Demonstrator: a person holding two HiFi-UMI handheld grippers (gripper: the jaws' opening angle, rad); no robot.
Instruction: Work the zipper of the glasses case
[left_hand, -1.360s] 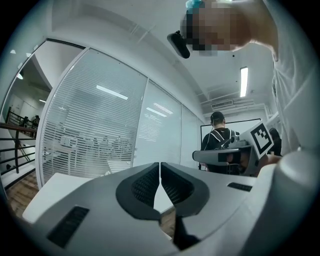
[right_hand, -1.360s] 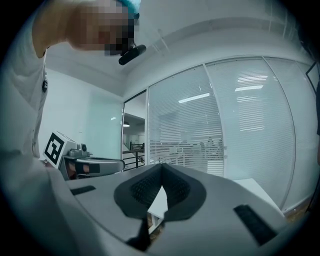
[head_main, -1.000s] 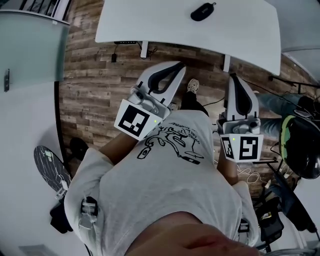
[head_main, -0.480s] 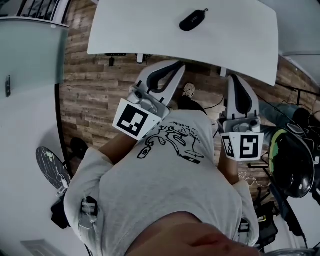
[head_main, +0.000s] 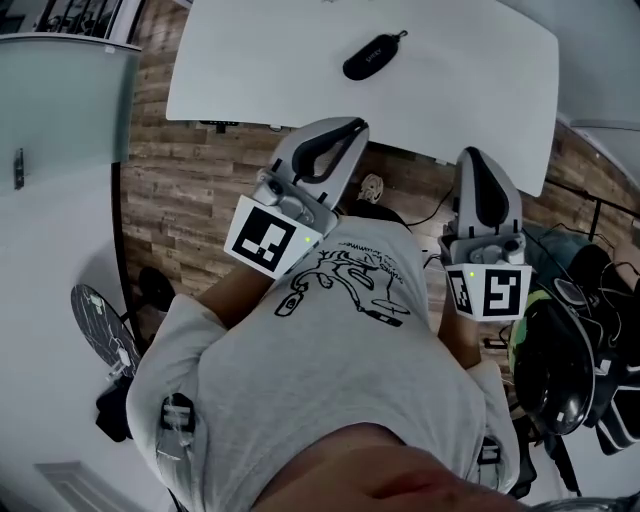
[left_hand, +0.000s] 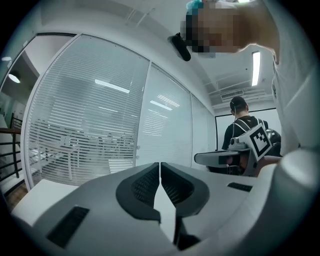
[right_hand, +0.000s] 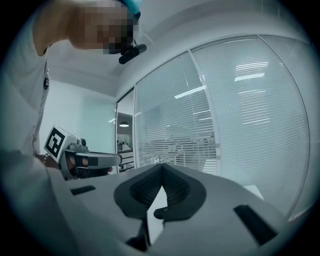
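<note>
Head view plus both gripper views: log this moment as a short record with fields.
glasses case: black oval glasses case, lying on the white table, untouched
zipper: too small to tell whether it is open or shut
left gripper: jaws together, nothing between them, held short of the case
right gripper: jaws together, nothing between them, held short of the case
gripper views: both face a glass wall with blinds, no case in sight
task stage: zipper not yet engaged

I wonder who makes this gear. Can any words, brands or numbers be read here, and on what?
No readable text anywhere.
The shirt print: a black drawing; any lettering too blurred to read.
Cubes on left gripper and right gripper: black square patterns, no letters.
On the glasses case: no label visible.
</note>
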